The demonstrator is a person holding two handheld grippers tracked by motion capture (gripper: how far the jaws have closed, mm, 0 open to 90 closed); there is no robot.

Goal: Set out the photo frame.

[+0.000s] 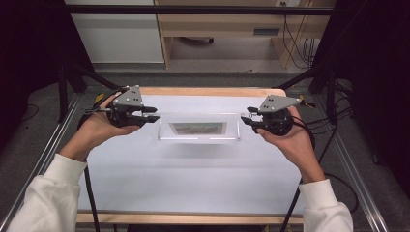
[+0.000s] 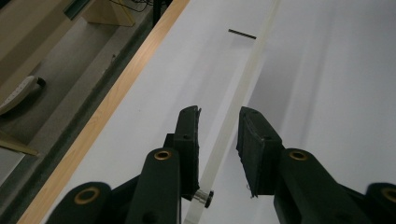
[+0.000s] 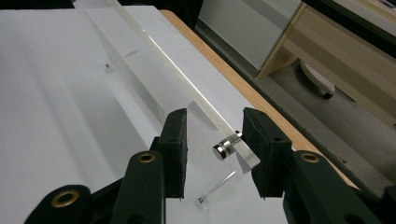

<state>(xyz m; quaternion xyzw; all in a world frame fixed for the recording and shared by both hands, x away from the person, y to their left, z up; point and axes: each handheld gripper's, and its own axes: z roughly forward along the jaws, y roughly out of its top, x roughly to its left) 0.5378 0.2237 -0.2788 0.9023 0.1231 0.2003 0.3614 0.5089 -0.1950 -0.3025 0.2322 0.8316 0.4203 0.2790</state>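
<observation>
A clear acrylic picture frame [image 1: 198, 128] with a photo at its centre sits mid-table on the white surface [image 1: 193, 179]. My left gripper [image 1: 155, 113] is at its left end and my right gripper [image 1: 244, 119] at its right end, both pointing inward. In the left gripper view the frame's thin edge [image 2: 238, 88] runs between the jaws of the left gripper [image 2: 219, 126], with a gap on each side. In the right gripper view the frame's corner [image 3: 177, 70] and a metal standoff [image 3: 224, 147] lie between the jaws of the right gripper [image 3: 215, 126]; the left pad stands off it.
A wooden strip [image 1: 208, 91] borders the table's far edge, and metal rails [image 1: 355, 179] run along both sides. Beyond it are the floor, a wooden cabinet [image 1: 217, 29] and a chair base [image 3: 317, 81]. Cables trail from both grippers.
</observation>
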